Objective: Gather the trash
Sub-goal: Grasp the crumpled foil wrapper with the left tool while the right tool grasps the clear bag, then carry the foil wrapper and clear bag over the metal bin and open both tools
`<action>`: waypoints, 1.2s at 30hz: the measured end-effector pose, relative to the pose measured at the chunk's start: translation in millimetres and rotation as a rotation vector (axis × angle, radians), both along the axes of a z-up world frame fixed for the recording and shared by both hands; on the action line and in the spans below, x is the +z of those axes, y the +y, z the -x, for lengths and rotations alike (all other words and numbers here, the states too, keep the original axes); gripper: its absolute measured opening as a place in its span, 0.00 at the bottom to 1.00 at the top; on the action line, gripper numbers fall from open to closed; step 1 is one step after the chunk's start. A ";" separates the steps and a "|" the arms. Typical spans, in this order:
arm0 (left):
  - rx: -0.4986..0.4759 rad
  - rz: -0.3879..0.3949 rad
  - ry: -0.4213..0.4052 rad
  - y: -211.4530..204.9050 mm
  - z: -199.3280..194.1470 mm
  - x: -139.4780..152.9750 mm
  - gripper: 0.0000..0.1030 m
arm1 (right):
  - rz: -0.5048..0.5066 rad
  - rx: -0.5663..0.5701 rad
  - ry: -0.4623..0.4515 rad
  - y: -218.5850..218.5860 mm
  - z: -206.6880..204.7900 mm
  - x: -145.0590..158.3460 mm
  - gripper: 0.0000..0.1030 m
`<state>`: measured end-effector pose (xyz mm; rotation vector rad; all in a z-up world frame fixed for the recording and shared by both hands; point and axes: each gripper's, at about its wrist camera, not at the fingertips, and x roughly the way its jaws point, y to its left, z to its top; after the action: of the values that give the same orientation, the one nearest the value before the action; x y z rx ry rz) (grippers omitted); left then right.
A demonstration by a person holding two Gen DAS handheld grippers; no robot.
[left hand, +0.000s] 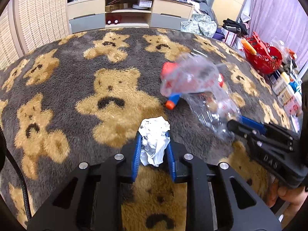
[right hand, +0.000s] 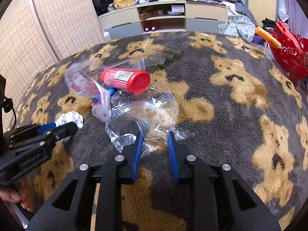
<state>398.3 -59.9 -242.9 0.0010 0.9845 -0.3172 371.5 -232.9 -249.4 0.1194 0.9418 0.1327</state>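
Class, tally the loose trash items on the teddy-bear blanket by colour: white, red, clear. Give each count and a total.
White: 1, the crumpled paper ball held in the left gripper.
Red: 1, the red can.
Clear: 1, the clear plastic bag at the right gripper.
Total: 3

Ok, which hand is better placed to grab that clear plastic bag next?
Probably the right. The right tool is open with the clear plastic bag's near edge between its fingers, while the left tool is shut on a crumpled paper ball.
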 end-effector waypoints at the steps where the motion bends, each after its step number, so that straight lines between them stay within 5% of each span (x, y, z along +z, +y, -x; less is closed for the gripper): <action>1: -0.006 -0.010 -0.002 -1.1 3.4 0.3 0.21 | 0.000 0.005 0.001 0.7 1.5 0.9 0.24; 10: -0.042 -0.023 0.011 -3.0 47.1 4.1 0.19 | -0.036 0.033 -0.006 5.7 43.3 14.5 0.20; 36: -0.087 0.049 0.000 4.8 258.8 25.6 0.19 | -0.080 0.017 -0.019 -3.8 240.4 27.8 0.19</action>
<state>139.5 -55.1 -217.3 -0.0006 0.9778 -0.4205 131.0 -236.7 -221.6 0.1841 0.9190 0.1872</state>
